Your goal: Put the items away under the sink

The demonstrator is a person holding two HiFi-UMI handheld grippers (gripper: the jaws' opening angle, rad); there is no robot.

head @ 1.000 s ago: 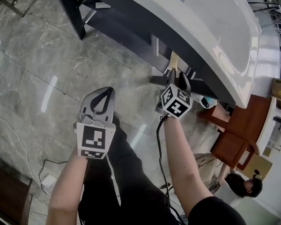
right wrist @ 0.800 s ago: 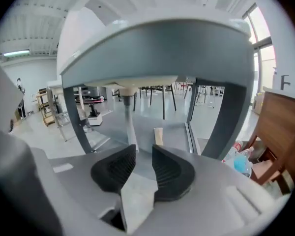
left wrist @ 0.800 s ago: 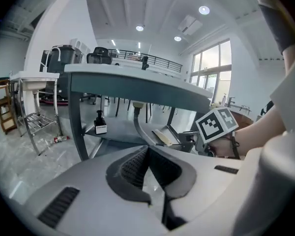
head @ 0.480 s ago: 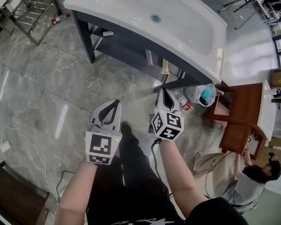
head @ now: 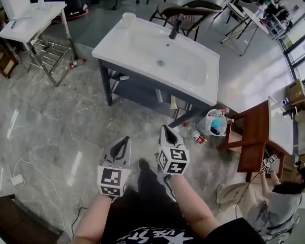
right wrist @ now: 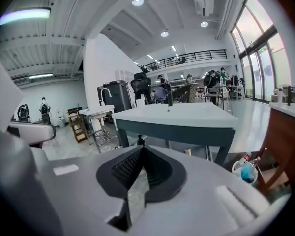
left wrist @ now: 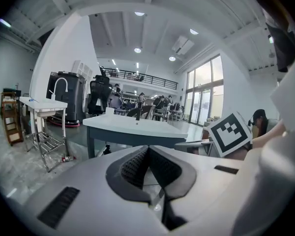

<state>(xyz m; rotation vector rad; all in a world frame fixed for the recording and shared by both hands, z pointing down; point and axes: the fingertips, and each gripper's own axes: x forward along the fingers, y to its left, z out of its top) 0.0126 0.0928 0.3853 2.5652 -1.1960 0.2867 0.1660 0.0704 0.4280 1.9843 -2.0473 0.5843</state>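
The white sink point(head: 142, 50) stands on a dark frame with a low shelf point(head: 134, 91). A cream bottle point(head: 173, 102) stands upright under it. To the right, a white bag of bottles point(head: 214, 122) and loose bottles point(head: 195, 135) lie on the floor. My left gripper point(head: 124, 140) and right gripper point(head: 165, 129) hover side by side over the floor, well short of the sink. Both are shut and empty. The right jaws have just been closing, with nothing between them. The sink point(left wrist: 135, 126) shows beyond my left gripper point(left wrist: 148, 148). My right gripper point(right wrist: 141, 148) faces the sink point(right wrist: 182, 114) and the bag point(right wrist: 245, 171).
A second white basin on a metal stand point(head: 33, 19) is at the far left, with a red can point(head: 76, 63) on the floor beside it. A wooden table point(head: 254, 131) stands right of the sink. A person point(head: 282, 202) crouches at the lower right. A cable point(head: 20, 177) trails at the left.
Both grippers have risen and drawn back from the sink, so the whole vanity now shows. The right gripper left the cream bottle under the sink and its jaws closed.
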